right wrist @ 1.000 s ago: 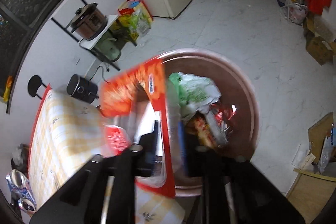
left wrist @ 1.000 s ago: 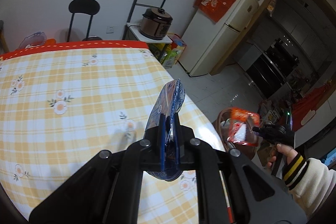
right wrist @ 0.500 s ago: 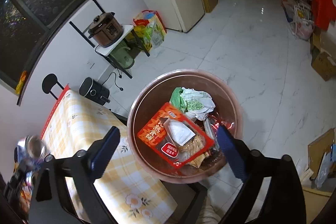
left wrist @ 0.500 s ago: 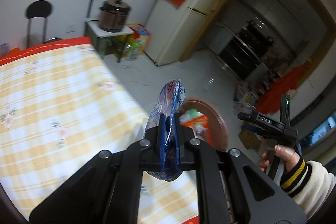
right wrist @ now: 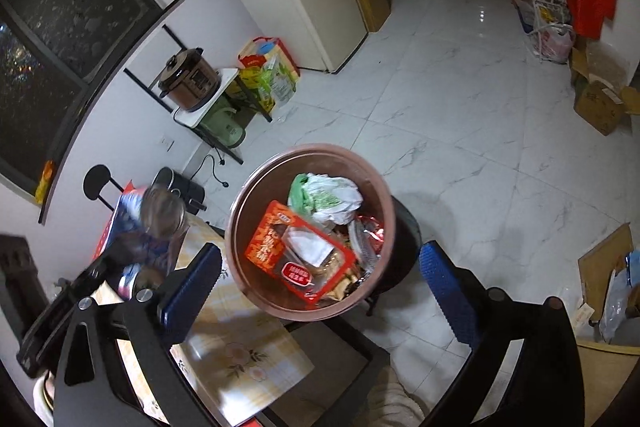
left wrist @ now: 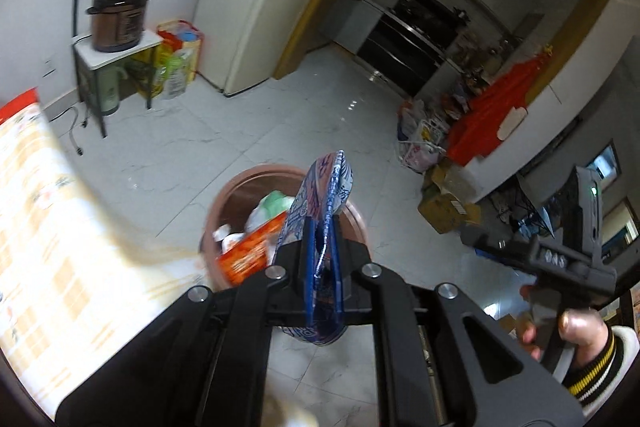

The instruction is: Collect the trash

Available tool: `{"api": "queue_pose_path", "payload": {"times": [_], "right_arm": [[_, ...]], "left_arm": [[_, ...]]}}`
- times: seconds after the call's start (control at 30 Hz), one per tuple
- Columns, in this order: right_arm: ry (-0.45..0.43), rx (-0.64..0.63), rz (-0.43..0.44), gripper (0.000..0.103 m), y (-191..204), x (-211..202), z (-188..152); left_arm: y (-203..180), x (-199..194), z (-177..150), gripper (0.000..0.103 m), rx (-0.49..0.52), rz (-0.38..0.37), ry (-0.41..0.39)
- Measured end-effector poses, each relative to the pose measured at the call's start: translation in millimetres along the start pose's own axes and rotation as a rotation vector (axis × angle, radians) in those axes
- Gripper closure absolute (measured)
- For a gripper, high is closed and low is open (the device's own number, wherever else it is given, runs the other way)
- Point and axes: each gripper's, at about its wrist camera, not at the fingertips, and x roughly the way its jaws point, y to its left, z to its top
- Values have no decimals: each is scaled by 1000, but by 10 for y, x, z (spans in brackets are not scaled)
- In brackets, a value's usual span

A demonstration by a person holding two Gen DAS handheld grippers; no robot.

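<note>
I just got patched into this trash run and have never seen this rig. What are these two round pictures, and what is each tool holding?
No robot here: a person carries a hand-held two-finger tool in each hand, each with a fisheye camera looking along its fingers. In the left wrist view, the left gripper is shut on a flattened blue wrapper, above the brown trash bin. In the right wrist view, the right gripper is opening, with nothing between its fingers; the red snack packet lies in the bin beside a green-and-white bag. The checked tablecloth shows at lower left.
</note>
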Motion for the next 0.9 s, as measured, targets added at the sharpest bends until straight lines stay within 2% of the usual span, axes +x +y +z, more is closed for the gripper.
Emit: {"api": "queue_pose_path", "payload": {"times": [0.03, 0.07, 0.1, 0.23, 0.3, 0.33, 0.47, 0.7, 0.77, 0.9], "right_arm": [[-5, 2, -3, 5, -35, -24, 10], [-11, 5, -8, 5, -79, -45, 18], [-12, 7, -11, 5, -107, -51, 26], [-15, 13, -18, 5, -188, -67, 33], [-19, 6, -28, 5, -176, -83, 34], [-23, 0, -31, 5, -149, -99, 28], [-39, -37, -41, 5, 10, -183, -24], [-129, -153, -68, 5, 615, -558, -275], [-154, -201, -78, 5, 852, -686, -393], [-235, -313, -73, 5, 1407, -1060, -773]], "left_arm": [[-51, 47, 38, 75, 15, -6, -3], [-111, 96, 92, 50, 37, 0, -15], [-136, 107, 126, 44, 50, 15, -31], [-128, 44, 263, 41, 66, 52, -46], [-96, -62, 278, 34, 73, 69, -58], [-72, -154, 266, 25, 79, 91, -68], [54, -437, 196, 19, 85, 152, -77], [365, -1326, -68, 9, 74, 220, -136], [439, -1633, -180, 6, 61, 241, -153], [615, -2254, -442, 6, 40, 288, -188]]}}
